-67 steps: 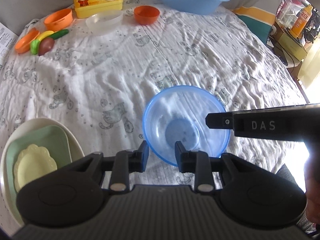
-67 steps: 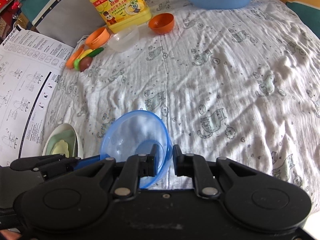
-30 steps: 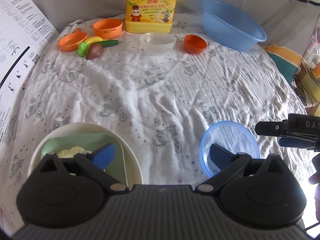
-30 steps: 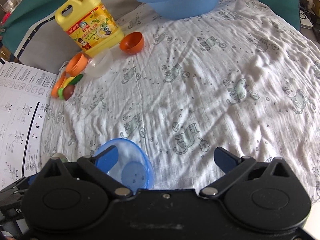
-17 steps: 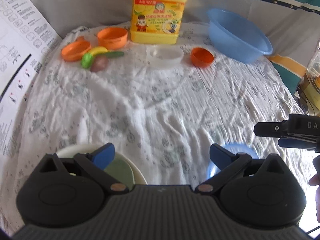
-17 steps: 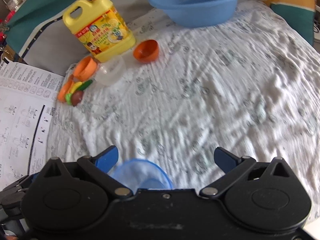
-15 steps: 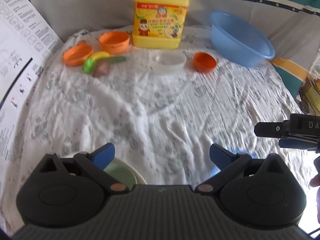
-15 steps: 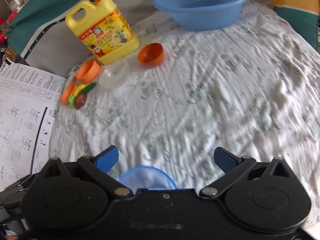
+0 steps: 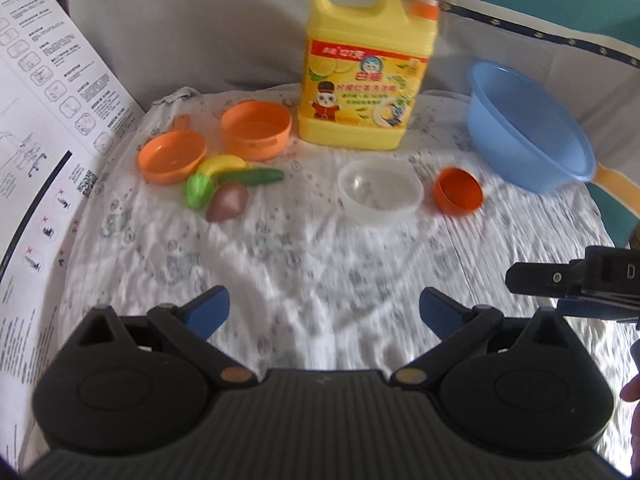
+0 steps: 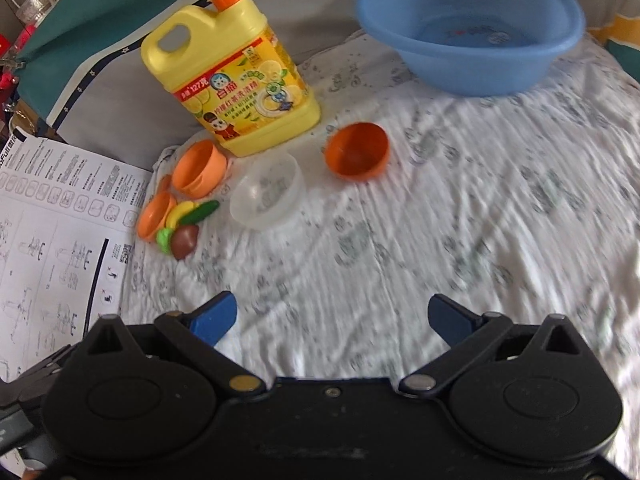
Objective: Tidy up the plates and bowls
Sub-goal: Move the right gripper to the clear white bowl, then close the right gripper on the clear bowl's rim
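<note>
"127" on yellow detergent jug

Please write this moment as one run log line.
left gripper: open, empty | right gripper: open, empty | clear bowl, orange bowl: on cloth, untouched

Clear bowl upright mid-cloth, just beside tilted orange bowl; both empty.

My left gripper, black with blue-tipped fingers, has its jaws spread wide and grips nothing. My right gripper, of the same black build with blue finger pads, is likewise spread wide and empty. In the left wrist view, its black body juts in from the right edge, with my fingertip showing just below it.
</note>
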